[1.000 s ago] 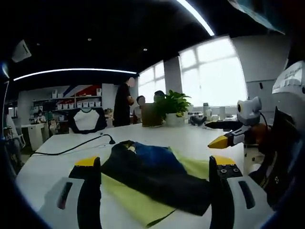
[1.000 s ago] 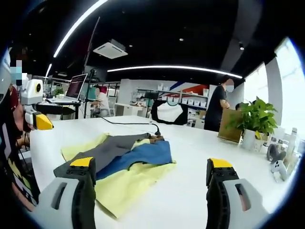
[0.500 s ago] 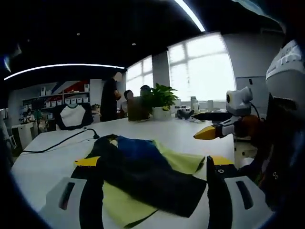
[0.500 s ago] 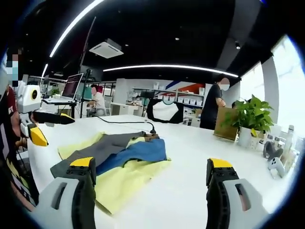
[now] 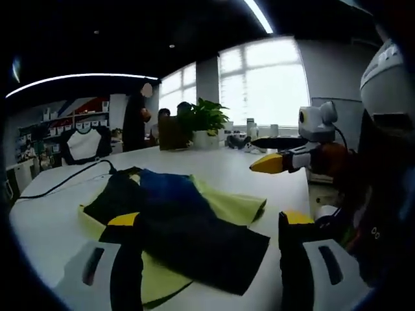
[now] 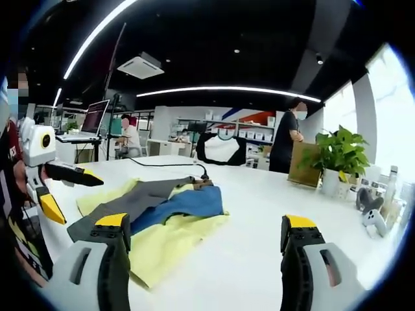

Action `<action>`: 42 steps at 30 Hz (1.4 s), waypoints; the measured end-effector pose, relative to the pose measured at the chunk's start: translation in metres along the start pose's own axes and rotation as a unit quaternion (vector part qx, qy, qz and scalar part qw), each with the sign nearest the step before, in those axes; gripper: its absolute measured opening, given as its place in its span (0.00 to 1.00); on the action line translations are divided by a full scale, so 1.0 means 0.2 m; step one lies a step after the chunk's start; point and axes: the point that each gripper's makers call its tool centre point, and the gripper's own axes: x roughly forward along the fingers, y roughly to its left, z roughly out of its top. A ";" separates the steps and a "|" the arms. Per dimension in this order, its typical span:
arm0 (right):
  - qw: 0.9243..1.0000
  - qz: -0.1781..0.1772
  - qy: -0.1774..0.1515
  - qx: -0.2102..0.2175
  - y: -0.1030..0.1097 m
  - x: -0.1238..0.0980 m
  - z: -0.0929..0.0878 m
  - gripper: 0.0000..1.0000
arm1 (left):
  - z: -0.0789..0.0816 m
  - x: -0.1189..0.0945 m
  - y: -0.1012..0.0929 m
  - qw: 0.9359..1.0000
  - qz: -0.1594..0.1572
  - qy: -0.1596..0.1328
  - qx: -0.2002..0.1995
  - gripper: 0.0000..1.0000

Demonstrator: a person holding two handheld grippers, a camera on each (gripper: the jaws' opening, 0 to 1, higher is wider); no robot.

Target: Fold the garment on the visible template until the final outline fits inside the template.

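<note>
The left gripper (image 5: 206,227) rises from the bottom of the left gripper view with its yellow-tipped fingers (image 5: 123,220) spread wide and nothing between them. The right gripper (image 6: 206,230) stands likewise at the bottom of the right gripper view, its fingers (image 6: 300,223) parted and holding nothing.
</note>
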 end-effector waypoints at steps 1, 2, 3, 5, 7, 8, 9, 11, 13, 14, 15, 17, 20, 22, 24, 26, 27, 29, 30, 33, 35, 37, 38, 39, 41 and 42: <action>1.000 -0.001 0.000 0.001 0.00 0.00 0.00 0.99 | -0.01 0.01 -0.01 1.000 -0.005 0.004 -0.003 0.88; 1.000 -0.001 0.001 0.001 0.00 0.00 0.00 0.99 | -0.02 0.01 -0.01 1.000 -0.009 0.007 -0.005 0.86; 1.000 -0.002 0.001 0.002 -0.01 0.00 0.00 0.99 | -0.03 0.02 -0.02 1.000 -0.013 0.009 -0.008 0.86; 1.000 -0.004 0.001 0.003 -0.01 0.00 -0.01 0.99 | -0.04 0.02 -0.04 1.000 -0.022 0.012 -0.012 0.83; 1.000 -0.005 0.002 0.005 -0.02 -0.01 -0.01 0.99 | -0.05 0.03 -0.05 0.999 -0.028 0.014 -0.015 0.81; 1.000 -0.005 0.001 0.006 -0.02 -0.01 -0.01 0.99 | -0.06 0.04 -0.05 0.999 -0.030 0.015 -0.017 0.80; 1.000 -0.005 0.002 0.006 -0.02 -0.01 -0.01 0.99 | -0.06 0.04 -0.05 0.999 -0.031 0.016 -0.018 0.78; 1.000 -0.005 0.002 0.007 -0.02 -0.01 -0.01 0.99 | -0.07 0.05 -0.05 0.999 -0.032 0.019 -0.024 0.76; 1.000 -0.004 0.003 0.007 -0.02 -0.01 -0.01 0.99 | -0.08 0.06 -0.05 0.999 -0.033 0.023 -0.028 0.76; 1.000 -0.004 0.003 0.007 -0.02 -0.01 -0.01 0.99 | -0.09 0.06 -0.05 0.999 -0.033 0.025 -0.027 0.76; 1.000 -0.003 0.003 0.006 -0.02 -0.01 -0.01 0.99 | -0.10 0.06 -0.05 0.999 -0.032 0.030 -0.024 0.75; 1.000 -0.004 0.003 0.006 -0.02 -0.01 -0.01 0.99 | -0.12 0.07 -0.04 0.999 -0.030 0.038 -0.020 0.74; 1.000 -0.005 0.003 0.006 -0.03 -0.01 -0.01 0.99 | -0.14 0.08 -0.04 0.998 -0.029 0.044 -0.022 0.71; 1.000 -0.005 0.004 0.007 -0.03 0.00 -0.01 0.99 | -0.15 0.08 -0.04 0.998 -0.032 0.049 -0.025 0.68; 1.000 -0.005 0.005 0.007 -0.03 0.00 -0.01 0.99 | -0.17 0.08 -0.04 0.998 -0.032 0.053 -0.025 0.67; 1.000 -0.006 0.005 0.006 -0.04 0.00 -0.01 0.99 | -0.17 0.08 -0.04 0.998 -0.031 0.052 -0.026 0.65; 1.000 -0.006 0.004 0.004 -0.04 0.00 -0.01 0.99 | -0.17 0.08 -0.04 0.998 -0.031 0.050 -0.026 0.64; 1.000 -0.006 0.005 0.004 -0.04 0.00 -0.02 0.99 | -0.17 0.08 -0.04 0.998 -0.033 0.053 -0.025 0.62; 1.000 -0.006 0.006 0.005 -0.04 0.01 -0.02 0.99 | -0.18 0.08 -0.04 0.998 -0.033 0.056 -0.023 0.61; 1.000 -0.008 0.006 0.005 -0.04 0.01 -0.02 0.99 | -0.20 0.08 -0.03 0.997 -0.030 0.066 -0.017 0.55; 1.000 -0.008 0.006 0.007 -0.04 0.01 -0.02 0.99 | -0.21 0.08 -0.02 0.997 -0.028 0.068 -0.015 0.52; 1.000 -0.009 0.006 0.007 -0.04 0.01 -0.02 0.99 | -0.22 0.08 -0.02 0.997 -0.026 0.071 -0.014 0.51; 1.000 -0.009 0.008 0.008 -0.04 0.01 -0.03 0.99 | -0.23 0.08 -0.02 0.997 -0.026 0.073 -0.012 0.50; 1.000 -0.008 0.009 0.009 -0.04 0.01 -0.03 0.99 | -0.23 0.08 -0.03 0.997 -0.026 0.075 -0.011 0.49; 1.000 -0.009 0.011 0.011 -0.05 0.01 -0.04 0.99 | -0.25 0.08 -0.03 0.996 -0.025 0.079 -0.011 0.48; 1.000 -0.010 0.012 0.012 -0.05 0.01 -0.05 0.99 | -0.25 0.08 -0.02 0.996 -0.025 0.079 -0.013 0.48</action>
